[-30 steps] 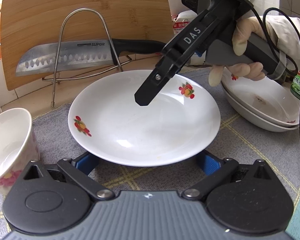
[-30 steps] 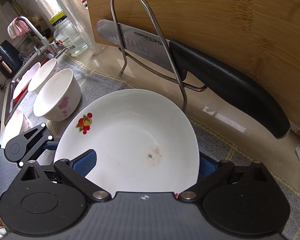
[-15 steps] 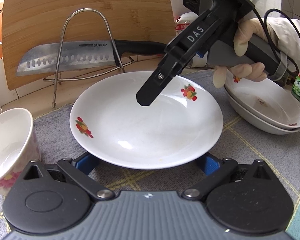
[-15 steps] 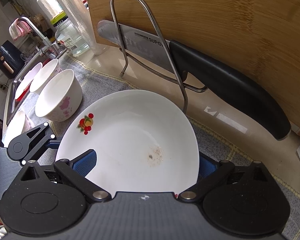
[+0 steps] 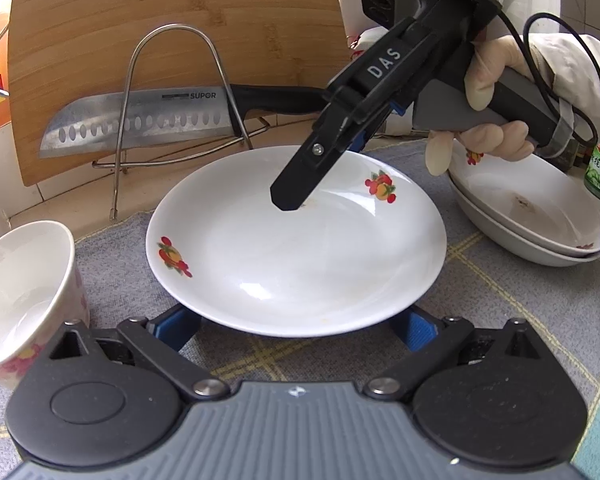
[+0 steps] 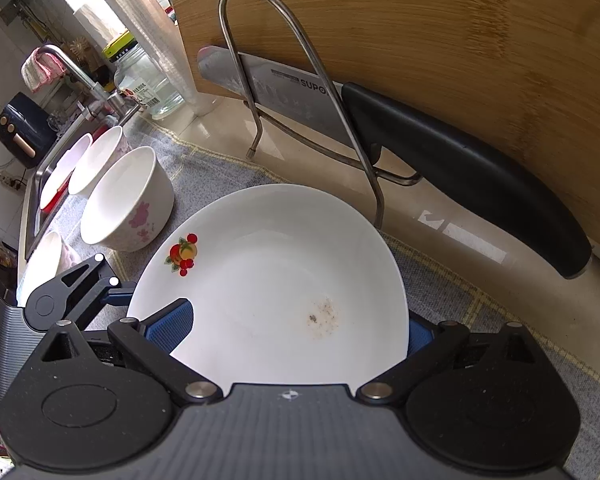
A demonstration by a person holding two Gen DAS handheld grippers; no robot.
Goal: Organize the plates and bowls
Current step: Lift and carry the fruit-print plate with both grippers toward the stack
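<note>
Two grippers work one white plate [image 5: 300, 256] — glossy, shallow, round, with red-and-orange fruit prints near the rim and a small brown smear of crumbs, sitting on a grey woven mat [image 5: 112, 264] with yellow check lines. Left gripper [image 5: 296, 326]: blue ribbed pads [image 5: 176, 326] spread wide on either side of the plate's near edge, jaws closing, plate between them; pads look just beside the rim, contact can't be confirmed. Right gripper [image 6: 300, 332]: fingers also spread wide, one blue pad [image 6: 172, 326] lying over the plate's rim on the inside, the other tucked behind the opposite edge; firm pinch or not — cannot tell. In the left wrist view its black finger hangs over the plate's centre, held by a gloved hand [image 5: 488, 120]. Two more stacked plates [image 5: 532, 216] sit on the mat beside it, the top one stained. White floral bowl [image 6: 128, 200], smooth and deep, near the plate's other side, more bowls [image 6: 96, 160] behind it by the sink. Behind the plate: bent steel wire rack [image 5: 172, 112], steel knife [image 5: 140, 124] with black handle, bamboo cutting board [image 5: 172, 12] upright.
</note>
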